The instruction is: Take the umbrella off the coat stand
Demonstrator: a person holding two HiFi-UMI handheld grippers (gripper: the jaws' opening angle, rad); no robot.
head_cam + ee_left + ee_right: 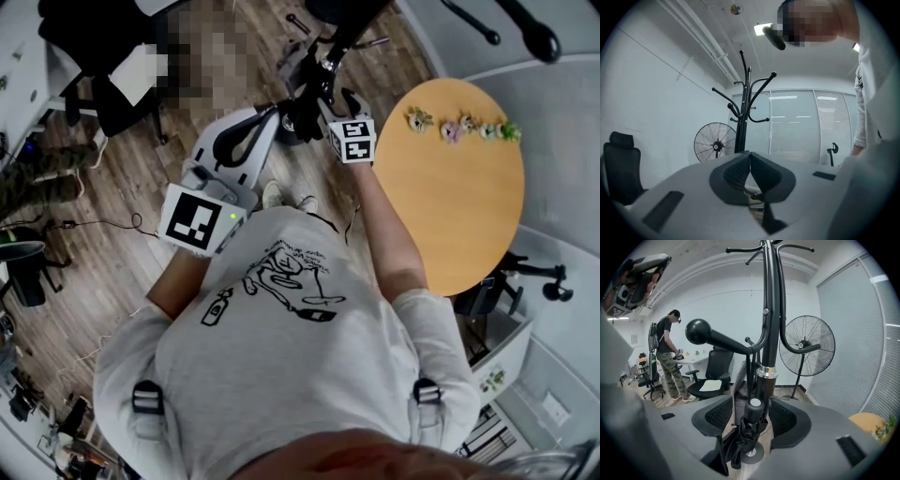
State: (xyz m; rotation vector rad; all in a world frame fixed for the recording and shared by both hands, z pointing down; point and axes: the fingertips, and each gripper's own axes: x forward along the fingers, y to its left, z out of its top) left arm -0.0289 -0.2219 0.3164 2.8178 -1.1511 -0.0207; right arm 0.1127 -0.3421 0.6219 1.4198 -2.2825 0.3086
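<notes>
Office room with a round wooden counter (pixel 459 216)
A row of small flowers (pixel 459 127) lies near one edge of the counter, above a wood plank floor (pixel 122 178). A standing fan (pixel 806 347) stands beside window blinds (pixel 862 333). A black office chair (pixel 715 373) sits near a person (pixel 665 357) at a white desk (pixel 691 359).

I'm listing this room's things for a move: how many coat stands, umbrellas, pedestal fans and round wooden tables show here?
Black metal coat stand: 1
Folded black fabric umbrella: 1
Black round pedestal fan: 1
Round light wooden table: 1
Total: 4
</notes>
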